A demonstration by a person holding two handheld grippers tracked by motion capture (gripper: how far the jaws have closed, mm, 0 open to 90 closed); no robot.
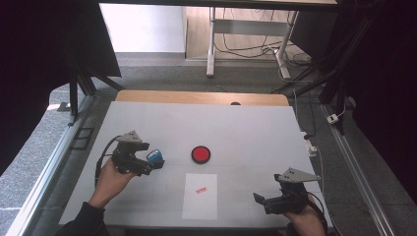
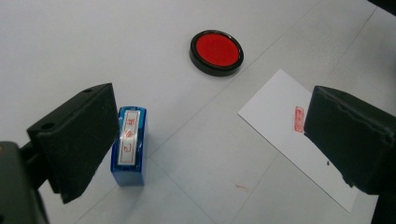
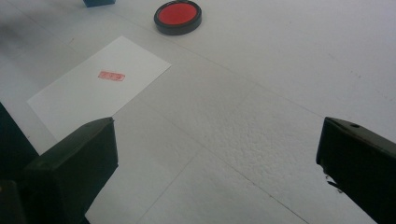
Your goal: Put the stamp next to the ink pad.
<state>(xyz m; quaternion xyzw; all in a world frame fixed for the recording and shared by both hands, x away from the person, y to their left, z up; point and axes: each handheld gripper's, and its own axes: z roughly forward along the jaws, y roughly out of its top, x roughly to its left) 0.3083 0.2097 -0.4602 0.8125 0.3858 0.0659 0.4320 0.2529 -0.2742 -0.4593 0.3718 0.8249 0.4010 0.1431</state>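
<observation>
A blue self-inking stamp (image 2: 129,144) with a red-lettered label stands on the white table, right beside the inner face of one jaw of my left gripper (image 2: 210,102). That gripper is open wide and the other jaw is far from the stamp. In the high view the stamp (image 1: 155,156) sits at the tips of the left gripper (image 1: 151,163). A round red ink pad (image 1: 201,154) in a black case lies mid-table. Nearer me lies a white paper (image 1: 200,199) bearing a red stamp mark (image 1: 200,190). My right gripper (image 1: 260,199) stands open at the front right with nothing in it (image 3: 217,128).
The white table top (image 1: 246,128) ends in a wooden strip (image 1: 201,97) at the far side. Metal rails (image 1: 49,172) run along both sides. Desk legs and cables (image 1: 246,49) are on the floor beyond. A faint red smear (image 2: 241,187) marks the table near the paper.
</observation>
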